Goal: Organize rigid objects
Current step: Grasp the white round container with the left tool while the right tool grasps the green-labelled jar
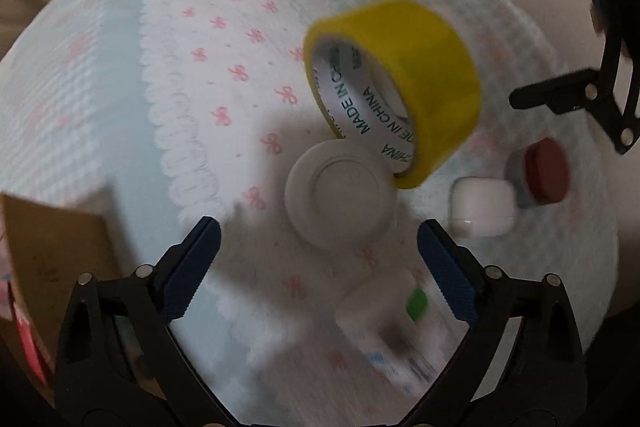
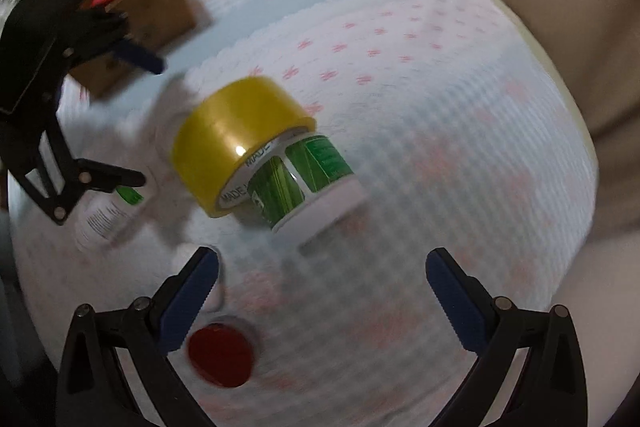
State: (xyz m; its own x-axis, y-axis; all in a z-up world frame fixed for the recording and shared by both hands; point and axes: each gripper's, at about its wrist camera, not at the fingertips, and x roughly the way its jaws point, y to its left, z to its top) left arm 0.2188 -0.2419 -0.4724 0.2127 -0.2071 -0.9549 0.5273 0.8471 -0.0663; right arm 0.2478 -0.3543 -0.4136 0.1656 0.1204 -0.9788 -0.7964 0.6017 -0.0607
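A yellow tape roll [image 1: 394, 87] leans on a white jar with a round lid [image 1: 340, 193]; in the right wrist view the roll [image 2: 232, 143] leans on the jar's green label [image 2: 308, 179]. A white earbud case [image 1: 482, 207], a red-capped jar [image 1: 546, 173] and a white box with a green spot [image 1: 384, 311] lie nearby. My left gripper [image 1: 320, 267] is open and empty, just short of the lid. My right gripper [image 2: 322, 291] is open and empty above the cloth, with the red cap [image 2: 220, 355] by its left finger.
A brown cardboard box [image 1: 52, 259] stands at the left edge of the cloth-covered round table [image 1: 120, 47]; it shows at the upper left in the right wrist view [image 2: 160, 15]. A white bottle [image 2: 108, 215] lies near the left gripper [image 2: 136, 119]. Beige upholstery surrounds the table.
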